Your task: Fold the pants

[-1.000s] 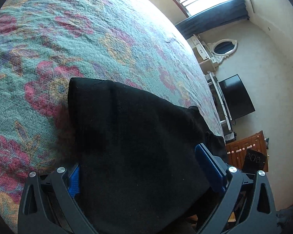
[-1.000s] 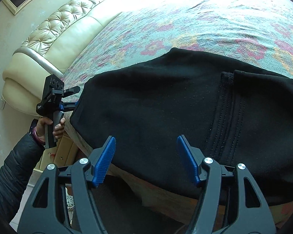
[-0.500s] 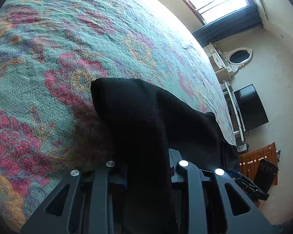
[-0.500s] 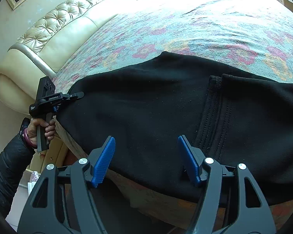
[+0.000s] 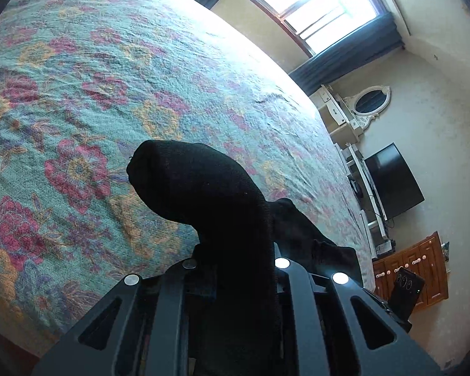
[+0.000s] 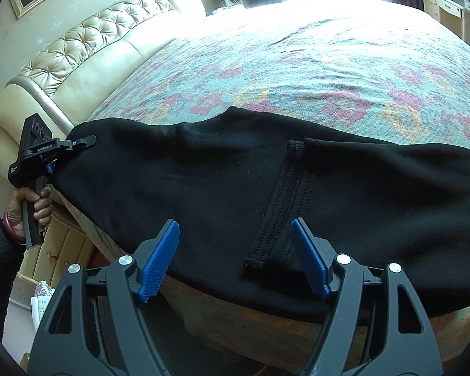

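Observation:
Black pants point(image 6: 222, 185) lie along the near edge of a bed with a floral cover point(image 6: 313, 72). A stitched cuff or hem band point(image 6: 285, 206) lies across the middle of the pants. My left gripper point(image 5: 235, 269) is shut on one end of the pants point(image 5: 203, 188), and the cloth bulges up between its jaws, lifted off the bed. It also shows in the right wrist view point(image 6: 75, 144) at the far left, gripped by a hand. My right gripper point(image 6: 235, 257) is open, its blue pads point(image 6: 159, 260) on either side of the pants' near edge.
A cream tufted headboard point(image 6: 87, 53) stands at the left of the bed. Beyond the bed are a window point(image 5: 322, 9), a TV point(image 5: 391, 181), a white dresser with an oval mirror point(image 5: 369, 103) and a wooden cabinet point(image 5: 416, 269).
My left gripper has closed on the end of the pants and raised it off the bed. My right gripper has stayed open and come slightly closer to the pants' edge.

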Demonstrator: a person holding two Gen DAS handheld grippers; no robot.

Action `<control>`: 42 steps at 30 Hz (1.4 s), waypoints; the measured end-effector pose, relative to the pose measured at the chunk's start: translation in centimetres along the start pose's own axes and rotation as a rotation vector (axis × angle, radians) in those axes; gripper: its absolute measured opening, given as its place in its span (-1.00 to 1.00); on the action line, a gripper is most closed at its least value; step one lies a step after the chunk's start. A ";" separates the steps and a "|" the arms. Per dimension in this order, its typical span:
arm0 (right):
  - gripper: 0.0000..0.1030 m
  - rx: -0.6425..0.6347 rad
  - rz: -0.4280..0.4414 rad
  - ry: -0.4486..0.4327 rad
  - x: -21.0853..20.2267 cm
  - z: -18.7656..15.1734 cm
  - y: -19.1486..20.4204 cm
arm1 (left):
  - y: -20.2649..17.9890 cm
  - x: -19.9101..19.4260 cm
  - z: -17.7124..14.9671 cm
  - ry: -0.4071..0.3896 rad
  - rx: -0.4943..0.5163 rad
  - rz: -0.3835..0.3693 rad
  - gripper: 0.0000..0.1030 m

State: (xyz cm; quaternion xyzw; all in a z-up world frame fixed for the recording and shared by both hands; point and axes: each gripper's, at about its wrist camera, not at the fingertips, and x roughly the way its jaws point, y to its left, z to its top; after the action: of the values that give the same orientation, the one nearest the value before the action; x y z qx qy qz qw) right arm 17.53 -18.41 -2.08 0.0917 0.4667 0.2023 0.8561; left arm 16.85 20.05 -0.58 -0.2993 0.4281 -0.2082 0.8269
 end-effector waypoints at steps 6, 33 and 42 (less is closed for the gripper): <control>0.43 0.025 -0.033 -0.033 -2.1 -0.4 -1.9 | -9.2 1.1 0.2 0.001 0.129 -0.044 -0.72; 0.45 0.279 -0.065 -0.100 -6.2 -2.9 -11.5 | -24.8 24.2 -11.1 0.251 0.480 0.201 -0.31; 0.45 0.370 -0.010 -0.112 -7.0 -3.1 -13.6 | -26.8 21.3 -10.3 0.197 0.344 -0.008 0.28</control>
State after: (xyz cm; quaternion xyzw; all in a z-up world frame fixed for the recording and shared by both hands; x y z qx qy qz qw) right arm 15.08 -33.83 -3.14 0.2562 0.4478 0.1037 0.8503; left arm 17.58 -15.69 0.37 -0.1332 0.4639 -0.3098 0.8192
